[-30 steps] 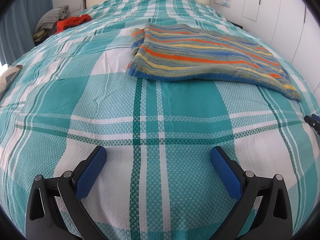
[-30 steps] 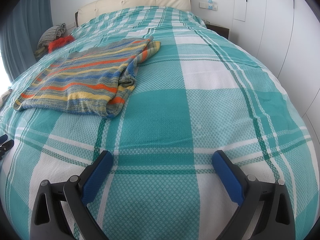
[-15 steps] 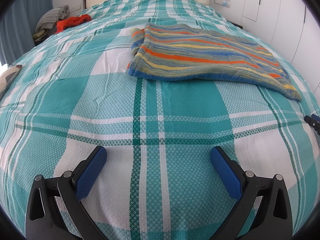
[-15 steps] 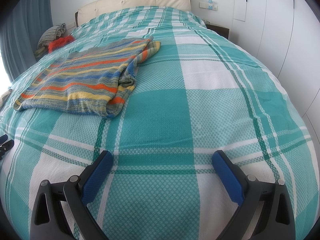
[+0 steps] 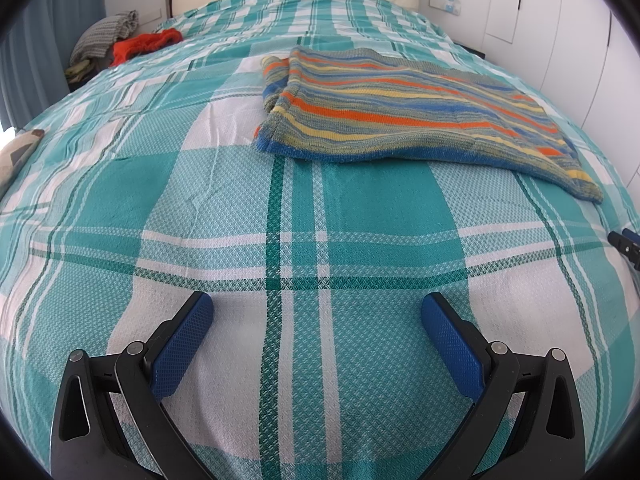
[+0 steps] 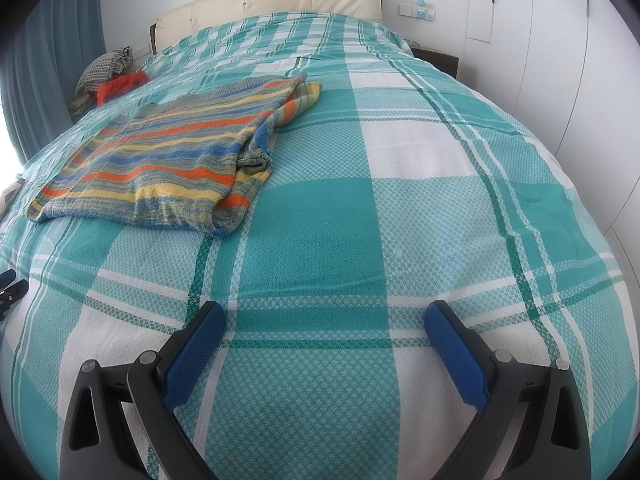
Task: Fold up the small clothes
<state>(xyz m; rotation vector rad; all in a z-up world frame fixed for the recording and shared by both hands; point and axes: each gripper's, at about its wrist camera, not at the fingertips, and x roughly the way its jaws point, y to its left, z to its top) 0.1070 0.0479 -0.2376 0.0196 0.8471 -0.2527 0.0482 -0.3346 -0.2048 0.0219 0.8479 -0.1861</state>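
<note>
Now, striped sweater folded flat on plaid bedspread

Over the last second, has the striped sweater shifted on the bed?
No. In both wrist views the striped sweater lies at the same place against the plaid lines of the bedspread, and its folded edge keeps the same outline.

A teal, white and dark-green plaid is shown on the bedspread. The folded knit sweater is striped in orange, yellow, blue and grey-green. Blue textured pads are seen on black gripper frames. A cream headboard and a red garment are seen.
</note>
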